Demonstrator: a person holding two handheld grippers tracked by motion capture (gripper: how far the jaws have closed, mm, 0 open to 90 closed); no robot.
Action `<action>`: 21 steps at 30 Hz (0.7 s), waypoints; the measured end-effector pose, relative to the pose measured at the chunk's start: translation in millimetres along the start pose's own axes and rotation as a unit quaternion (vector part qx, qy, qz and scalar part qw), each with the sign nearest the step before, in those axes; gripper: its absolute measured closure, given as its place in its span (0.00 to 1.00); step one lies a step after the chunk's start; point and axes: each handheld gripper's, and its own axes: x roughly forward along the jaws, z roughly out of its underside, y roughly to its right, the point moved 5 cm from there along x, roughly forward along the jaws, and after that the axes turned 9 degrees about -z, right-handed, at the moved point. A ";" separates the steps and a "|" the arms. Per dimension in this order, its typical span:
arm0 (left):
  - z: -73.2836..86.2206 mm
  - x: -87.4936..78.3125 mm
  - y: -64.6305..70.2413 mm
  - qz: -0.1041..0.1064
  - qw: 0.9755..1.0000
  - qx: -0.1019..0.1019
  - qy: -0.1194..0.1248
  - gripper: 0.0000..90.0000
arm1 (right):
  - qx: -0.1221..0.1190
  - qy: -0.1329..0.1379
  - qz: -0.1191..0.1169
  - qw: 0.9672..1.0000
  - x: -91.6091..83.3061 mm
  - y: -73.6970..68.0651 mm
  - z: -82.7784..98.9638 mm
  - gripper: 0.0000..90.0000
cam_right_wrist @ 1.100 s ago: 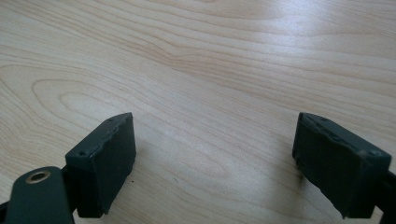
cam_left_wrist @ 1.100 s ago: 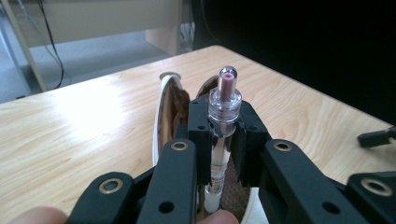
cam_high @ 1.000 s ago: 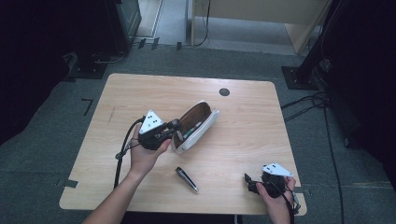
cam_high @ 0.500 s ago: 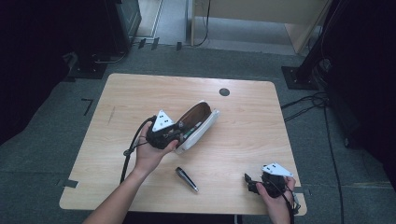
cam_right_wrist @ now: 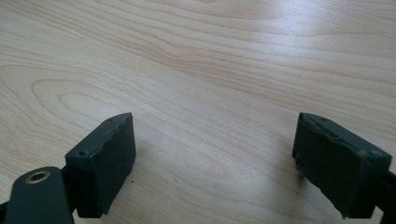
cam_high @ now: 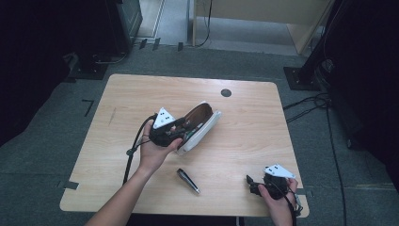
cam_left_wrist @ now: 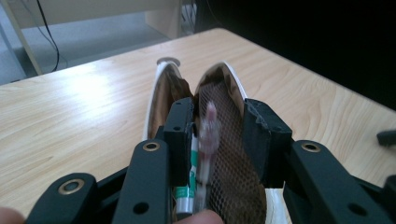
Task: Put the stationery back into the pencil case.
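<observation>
Table of pale wood seen from above, standing on grey carpet. Near its middle lies an open pencil case, white outside and brown inside, its two halves spread apart and pointing toward the far right corner. The left gripper is at the near end of the case, held by the person's left hand, and its black cable trails back toward the near edge. A dark pen lies alone on the wood between the case and the near edge. The right gripper rests close to the near right corner, held in the right hand, well apart from the case.

In the left gripper view, the pencil case opens away from the camera, with brown mesh lining its right half. The left gripper has its jaws partly apart and they have just been opening. Between them sit a blurred pinkish pen and a white pen with a green band; the pads do not press on either, though the white pen lies just beside the left pad.

In the right gripper view, the right gripper has its jaws spread wide over bare table, with nothing between them.
</observation>
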 end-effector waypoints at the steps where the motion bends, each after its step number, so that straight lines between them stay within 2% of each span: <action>1: -0.1 -0.3 -0.7 0.001 1.000 -0.002 0.000 0.73 | 0.000 0.000 0.000 1.000 0.0 0.0 0.0 0.14; 5: 2.5 -1.6 0.6 0.005 1.000 0.009 -0.005 0.81 | 0.001 0.000 0.000 1.000 0.0 0.0 0.0 0.14; 8: 3.6 -5.2 2.3 0.014 1.000 0.006 -0.002 0.81 | 0.002 0.000 0.001 1.000 0.0 0.0 0.0 0.14; 15: 9.1 -25.4 3.5 0.040 0.999 0.001 0.006 0.75 | 0.002 0.000 0.001 1.000 -0.1 0.0 0.0 0.14; 21: 27.2 -48.6 4.3 0.058 0.998 0.008 0.001 0.65 | 0.001 0.000 0.001 1.000 0.0 0.1 0.0 0.14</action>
